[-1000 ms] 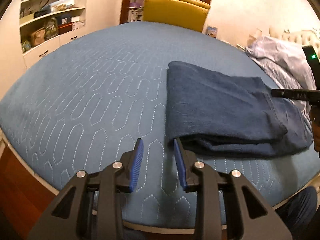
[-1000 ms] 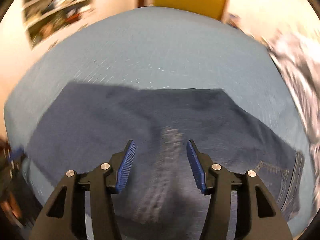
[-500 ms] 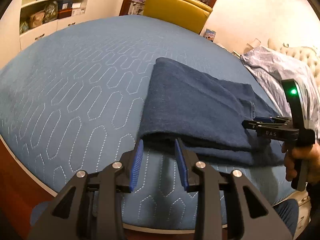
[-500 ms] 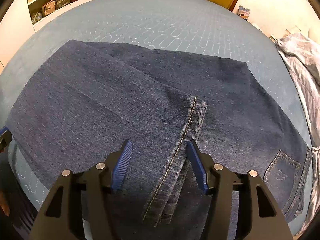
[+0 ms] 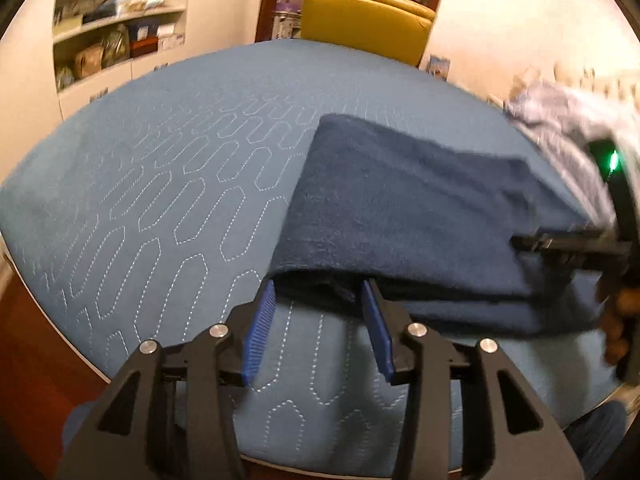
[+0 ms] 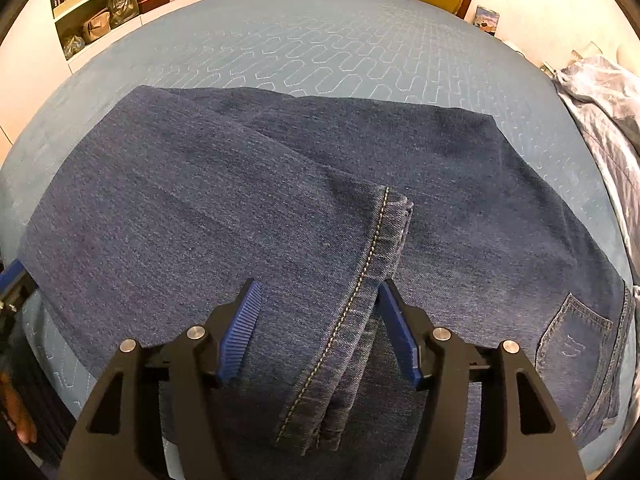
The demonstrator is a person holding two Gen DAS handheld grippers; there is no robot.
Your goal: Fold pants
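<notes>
A: Where are the pants right now?

B: The pants (image 6: 248,216) lie folded on the blue quilted bed (image 5: 168,184), near its front edge, with the stitched hem (image 6: 372,256) of a leg laid across the top layer and a back pocket (image 6: 572,336) showing at the right end.

A: And your left hand-held gripper?

B: My left hand-held gripper (image 5: 318,300) sits at the near left corner of the folded stack. Its jaws have just been opening; they now stand partly apart, with the lower folded edge of the denim at the fingertips. I can't see the pads pressing on the cloth.

A: The right one?

B: My right hand-held gripper (image 6: 318,302) hovers over the hem, jaws apart to a middling width after just opening a little. The hem runs up between the fingers (image 6: 240,328), close to the right one, but no pad clamps it.

A: Anything else around?

B: A yellow chair (image 5: 364,20) stands beyond the far side of the bed, shelves (image 6: 116,4) line the left wall, and a pale crumpled sheet (image 6: 604,120) lies at the right.
</notes>
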